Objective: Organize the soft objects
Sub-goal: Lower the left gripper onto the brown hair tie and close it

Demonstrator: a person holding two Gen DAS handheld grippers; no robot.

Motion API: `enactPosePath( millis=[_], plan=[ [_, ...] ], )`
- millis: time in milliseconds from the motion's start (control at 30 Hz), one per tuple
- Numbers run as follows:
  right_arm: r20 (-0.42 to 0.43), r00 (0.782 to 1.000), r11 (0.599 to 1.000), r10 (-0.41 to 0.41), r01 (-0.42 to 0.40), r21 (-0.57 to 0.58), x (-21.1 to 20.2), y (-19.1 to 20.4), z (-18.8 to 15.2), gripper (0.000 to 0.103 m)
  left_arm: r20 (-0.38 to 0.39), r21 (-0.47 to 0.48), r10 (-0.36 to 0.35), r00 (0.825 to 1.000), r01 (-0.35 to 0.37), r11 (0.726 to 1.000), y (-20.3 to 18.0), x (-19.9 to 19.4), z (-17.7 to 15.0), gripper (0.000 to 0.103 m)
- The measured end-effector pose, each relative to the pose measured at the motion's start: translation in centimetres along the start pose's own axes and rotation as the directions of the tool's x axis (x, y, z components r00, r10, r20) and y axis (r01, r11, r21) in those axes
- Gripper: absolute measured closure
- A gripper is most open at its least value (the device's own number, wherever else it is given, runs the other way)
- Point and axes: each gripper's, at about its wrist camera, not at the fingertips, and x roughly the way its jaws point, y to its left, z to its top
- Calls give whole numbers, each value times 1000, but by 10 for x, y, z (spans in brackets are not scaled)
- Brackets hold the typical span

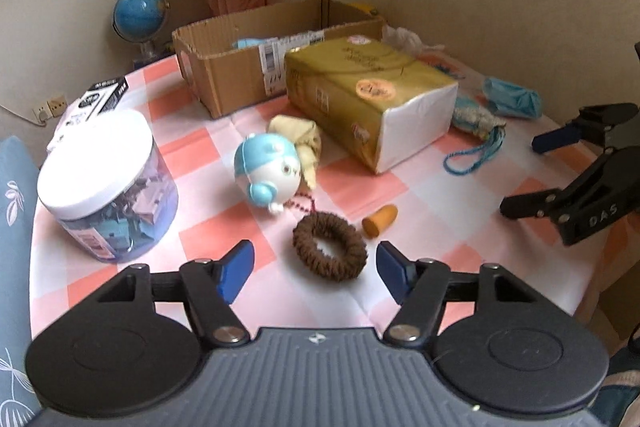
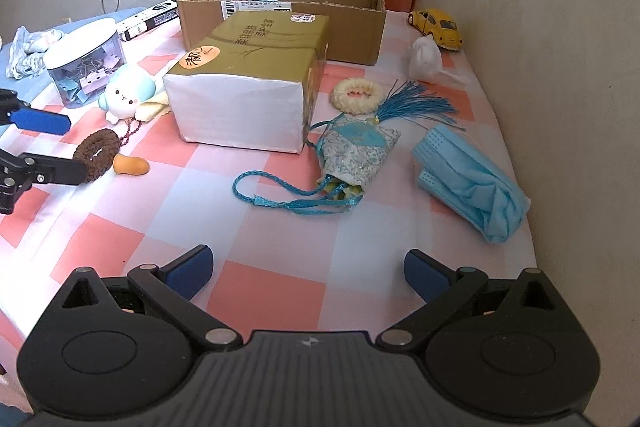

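Brown and ribbed, the scrunchie (image 1: 330,246) I am lined up on lies flat as a ring on the pink-and-white checked counter (image 1: 440,259). From the left wrist view it sits at twelve o'clock, just beyond and between the blue pads of my left hand-held gripper (image 1: 316,269), whose jaws are spread wide and touch nothing. An orange foam earplug (image 1: 379,221) lies just beside the scrunchie at two o'clock. A blue-and-white plush toy (image 1: 269,172) rests at eleven o'clock of it, with a beaded chain running from the toy down to the ring, and a pale yellow cloth (image 1: 302,143) sits behind the toy.

My right hand-held gripper (image 2: 309,273) is also released, jaws wide, hovering over bare checks. From its view a blue patterned sachet (image 2: 358,155) with a tassel and a looped cord lies at twelve o'clock, well ahead of the pads. A folded blue face mask (image 2: 470,183) lies at two o'clock near the counter edge, and a cream scrunchie (image 2: 357,95) sits beyond the sachet.

A gold-wrapped tissue pack (image 2: 248,91) stands in the middle of the counter, in front of an open cardboard box (image 2: 280,15). A clear jar of binder clips (image 1: 106,187) stands at ten o'clock from the left gripper.
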Motion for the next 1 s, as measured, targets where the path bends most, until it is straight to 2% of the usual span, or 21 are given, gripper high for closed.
enactPosePath(
  millis=[200,500,533,700,900,1000],
  plan=[
    [8,1000,1000,0,-1,1,0,0,-2,0,-17,-2,-8,1000,8,1000,3,12,-4,41],
    [27,1000,1000,-2,2,9,-1,1,-4,0,5,-5,-35,999,35,999,9,23,2,42],
    [31,1000,1000,-3,3,10,-1,1,-5,0,7,-4,-40,999,40,999,8,23,3,43],
    [40,999,1000,-12,11,17,-2,2,-6,0,25,-17,-53,998,53,998,8,23,3,61],
    [20,1000,1000,-20,20,20,-2,5,-3,0,28,-70,-36,999,37,997,13,12,-3,64],
    [16,1000,1000,13,-13,-12,-5,12,0,1,32,-101,-15,999,18,995,17,4,-8,64]
  ],
)
